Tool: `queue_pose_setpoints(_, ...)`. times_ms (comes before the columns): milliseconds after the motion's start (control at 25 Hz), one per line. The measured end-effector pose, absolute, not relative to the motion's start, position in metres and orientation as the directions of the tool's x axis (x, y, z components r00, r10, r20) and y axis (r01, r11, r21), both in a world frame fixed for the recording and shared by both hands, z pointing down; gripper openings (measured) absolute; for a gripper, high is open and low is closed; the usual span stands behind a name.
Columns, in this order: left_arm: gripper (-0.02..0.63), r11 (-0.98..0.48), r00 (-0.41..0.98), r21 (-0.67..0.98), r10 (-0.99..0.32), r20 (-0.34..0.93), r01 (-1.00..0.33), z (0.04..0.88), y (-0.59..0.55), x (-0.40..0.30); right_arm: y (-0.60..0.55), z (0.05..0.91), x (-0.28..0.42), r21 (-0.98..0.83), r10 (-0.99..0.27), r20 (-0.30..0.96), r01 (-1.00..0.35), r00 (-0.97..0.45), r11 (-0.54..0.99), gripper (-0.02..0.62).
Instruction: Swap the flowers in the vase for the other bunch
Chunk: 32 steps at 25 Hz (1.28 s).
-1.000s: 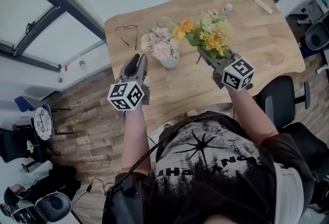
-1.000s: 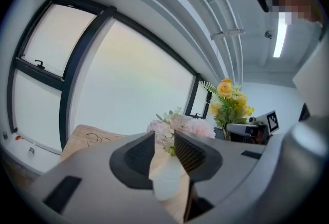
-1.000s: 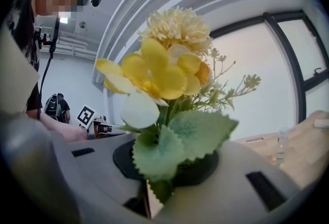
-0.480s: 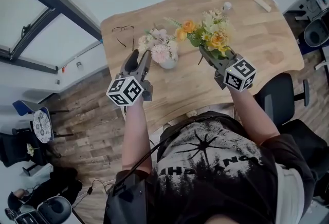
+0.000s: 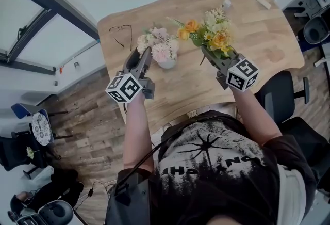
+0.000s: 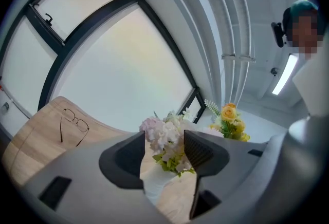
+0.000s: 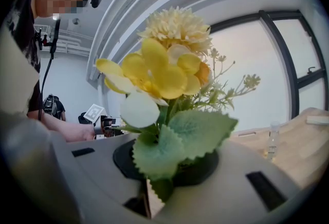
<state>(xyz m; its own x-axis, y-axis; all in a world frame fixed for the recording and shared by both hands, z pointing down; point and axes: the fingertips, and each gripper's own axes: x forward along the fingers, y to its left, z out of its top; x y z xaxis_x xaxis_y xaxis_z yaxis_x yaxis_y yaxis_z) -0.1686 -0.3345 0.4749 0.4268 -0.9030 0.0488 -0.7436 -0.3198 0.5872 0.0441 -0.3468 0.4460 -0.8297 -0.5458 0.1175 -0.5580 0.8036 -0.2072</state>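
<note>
A white vase (image 5: 167, 62) holds a pink and white bunch (image 5: 157, 42) near the middle of the wooden table (image 5: 268, 33). My left gripper (image 5: 140, 55) sits just left of the vase, pointing level at it, and its jaws are opening with nothing pressed between them. In the left gripper view the vase (image 6: 156, 188) and its pink flowers (image 6: 163, 138) show through the gap of that gripper (image 6: 167, 155). My right gripper (image 5: 210, 53) is shut on the stems of a yellow and orange bunch (image 5: 211, 33), held above the table right of the vase. The bunch (image 7: 164, 71) rises from the shut jaws (image 7: 165, 179).
A pair of glasses (image 5: 121, 33) lies at the table's far left. A small clear bottle (image 5: 226, 5) and a wooden block (image 5: 261, 1) sit near the far edge. An office chair (image 5: 286, 99) stands to the right of the person.
My left gripper's jaws have spread wide, and it has rolled a little and edged closer to the vase. The right gripper with the yellow bunch has stayed put.
</note>
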Motion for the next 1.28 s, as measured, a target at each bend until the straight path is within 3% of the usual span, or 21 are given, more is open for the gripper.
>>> queue_pose_setpoints(120, 0.223, -0.319, 0.418, 0.58, -0.908, 0.041, -0.749, 0.474, -0.335, -0.17, -0.347, 0.447, 0.045, -0.207, -0.548, 0.12, -0.56, -0.828, 0.802, 0.074)
queue_pose_setpoints(280, 0.139, -0.325, 0.412, 0.568, -0.911, 0.027, -0.756, 0.472, -0.335, -0.172, -0.347, 0.451, 0.045, -0.209, -0.549, 0.127, -0.564, -0.826, 0.799, 0.074)
queue_pose_setpoints(560, 0.091, -0.338, 0.414, 0.545, -0.91, 0.018, -0.767, 0.467, -0.334, -0.172, -0.345, 0.453, 0.045, -0.21, -0.554, 0.131, -0.569, -0.822, 0.795, 0.074)
queue_pose_setpoints(1280, 0.069, -0.411, 0.445, 0.462, -0.895, -0.038, -0.786, 0.42, -0.337, -0.161, -0.342, 0.444, 0.041, -0.174, -0.552, 0.102, -0.561, -0.827, 0.809, 0.074)
